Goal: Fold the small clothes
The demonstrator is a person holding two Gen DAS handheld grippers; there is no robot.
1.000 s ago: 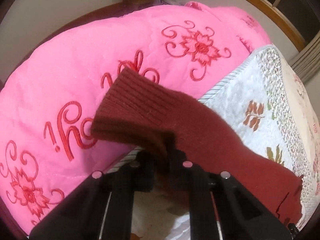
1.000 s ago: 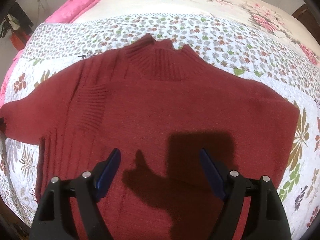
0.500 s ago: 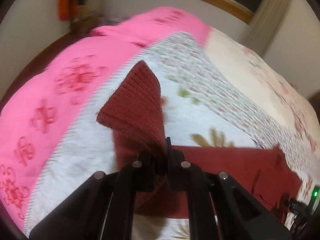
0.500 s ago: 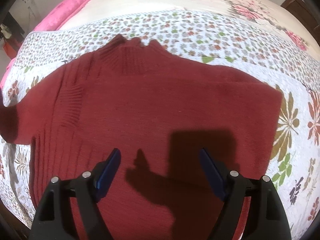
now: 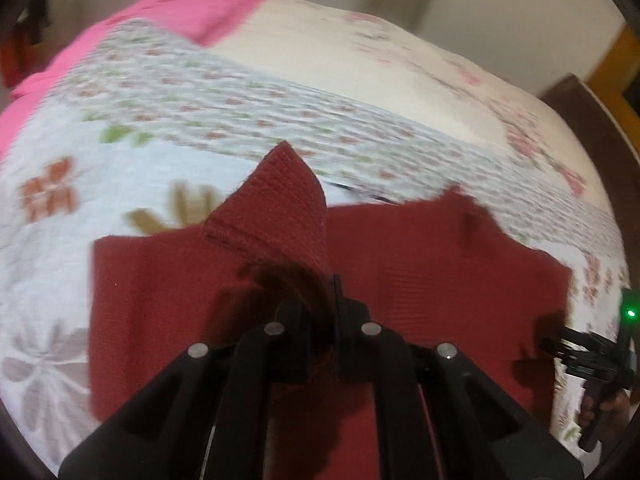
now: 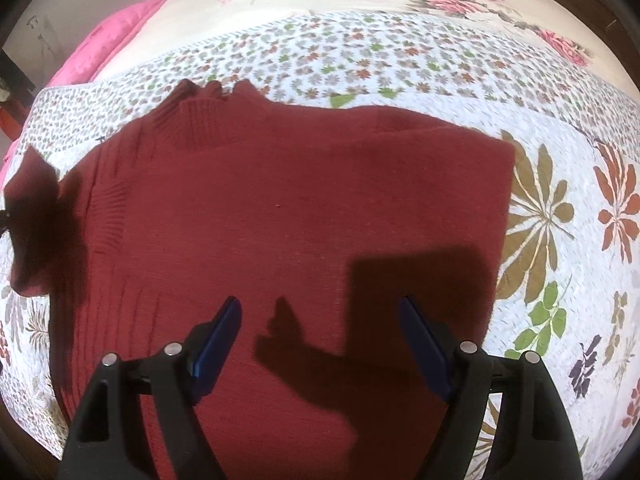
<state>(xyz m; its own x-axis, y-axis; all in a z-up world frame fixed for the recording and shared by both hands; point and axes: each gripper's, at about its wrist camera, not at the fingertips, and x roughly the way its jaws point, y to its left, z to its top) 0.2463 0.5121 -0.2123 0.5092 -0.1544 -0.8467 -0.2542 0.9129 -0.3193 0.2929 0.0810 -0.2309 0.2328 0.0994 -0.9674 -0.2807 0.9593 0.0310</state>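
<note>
While sweater (image 6: pixel 288 216) lies on floral quilt (image 6: pixel 552 128) | left claw (image 5: pixel 320 300) grips sleeve (image 5: pixel 280 208) | right claw (image 6: pixel 320 320) spread wide

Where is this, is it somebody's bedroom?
Most likely a bedroom. A red sweater lies spread on a bed covered by a flowered quilt. A pink blanket lies further along the bed, beside a plain wall.

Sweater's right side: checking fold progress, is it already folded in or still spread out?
Folded in: the sweater ends in a straight edge on that side, with no sleeve lying on the floral quilt.
</note>
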